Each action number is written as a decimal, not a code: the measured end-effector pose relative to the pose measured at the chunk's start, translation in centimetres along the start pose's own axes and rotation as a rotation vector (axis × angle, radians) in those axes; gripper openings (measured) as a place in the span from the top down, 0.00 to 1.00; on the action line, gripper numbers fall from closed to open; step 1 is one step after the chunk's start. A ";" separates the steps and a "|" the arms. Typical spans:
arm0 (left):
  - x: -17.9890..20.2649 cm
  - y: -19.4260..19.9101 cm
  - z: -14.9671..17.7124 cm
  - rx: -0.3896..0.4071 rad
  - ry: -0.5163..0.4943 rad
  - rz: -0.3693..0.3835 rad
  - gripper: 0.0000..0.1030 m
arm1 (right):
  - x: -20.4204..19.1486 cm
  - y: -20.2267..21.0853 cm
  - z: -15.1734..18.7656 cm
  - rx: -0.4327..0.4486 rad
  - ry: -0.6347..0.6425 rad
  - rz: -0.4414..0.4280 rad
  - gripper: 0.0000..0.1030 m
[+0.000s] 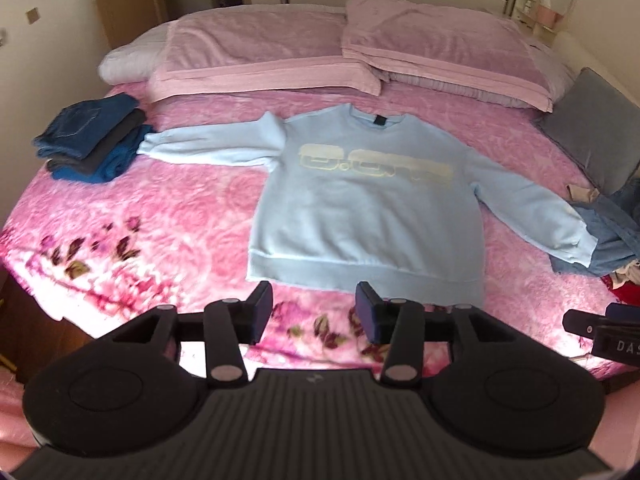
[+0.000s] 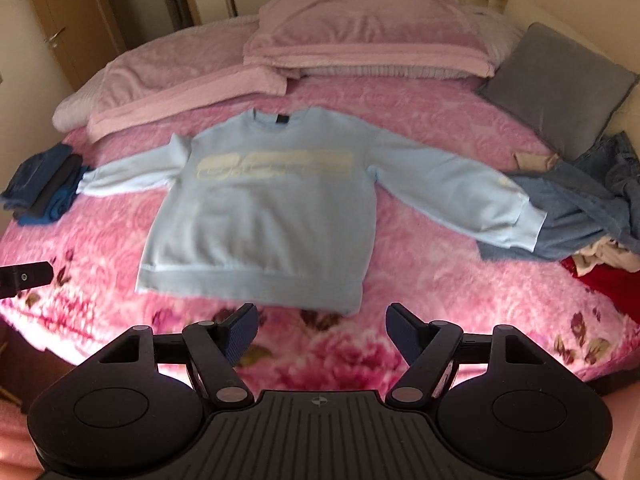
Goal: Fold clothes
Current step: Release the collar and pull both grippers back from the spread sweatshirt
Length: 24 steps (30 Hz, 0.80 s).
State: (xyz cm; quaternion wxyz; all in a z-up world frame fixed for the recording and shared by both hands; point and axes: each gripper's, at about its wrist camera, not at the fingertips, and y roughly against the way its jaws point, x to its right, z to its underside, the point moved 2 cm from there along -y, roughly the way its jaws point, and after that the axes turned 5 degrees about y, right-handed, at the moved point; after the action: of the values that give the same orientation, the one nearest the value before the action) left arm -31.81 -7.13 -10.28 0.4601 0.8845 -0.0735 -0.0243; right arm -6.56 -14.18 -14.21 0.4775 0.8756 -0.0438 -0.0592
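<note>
Both tools hang over the near edge of the bed with nothing in them. The left gripper (image 1: 314, 312) has its jaws parted with only the flowered bedspread (image 1: 160, 220) showing between the pads. The right gripper (image 2: 322, 330) stands wider, also empty.

Just beyond the fingertips lies the light blue sweatshirt (image 1: 360, 216), spread flat and face up, hem nearest the tools, collar toward the pillows (image 1: 256, 56), both sleeves stretched out sideways. Its hem sits slightly ahead of each pair of jaws, apart from them.

The fold has not begun, I'd say. A neat start would be a sleeve at its cuff, carried across the chest in one flat sweep. The far-side cuff lies on the heap of unfolded clothes (image 2: 580, 208), so pinch only the blue fabric there. The other cuff touches the folded stack (image 1: 92, 140); lift it clear without dragging that pile.
</note>
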 end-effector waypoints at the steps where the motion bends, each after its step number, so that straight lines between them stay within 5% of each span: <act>1: -0.2 0.5 0.4 0.002 0.004 -0.010 0.59 | -0.1 0.2 0.3 -0.006 0.007 -0.004 0.28; 11: -1.5 2.9 3.4 -0.010 0.045 -0.058 0.56 | -1.7 1.2 2.7 -0.038 0.086 -0.024 0.28; 24: 1.6 4.6 4.0 0.024 -0.003 -0.025 0.51 | 0.2 2.7 4.1 -0.032 0.050 -0.012 0.28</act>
State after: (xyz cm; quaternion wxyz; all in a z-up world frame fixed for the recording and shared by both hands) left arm -31.20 -13.15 -8.78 0.4491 0.8907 -0.0636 -0.0305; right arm -7.06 -19.12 -14.13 0.4918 0.8694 -0.0255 -0.0407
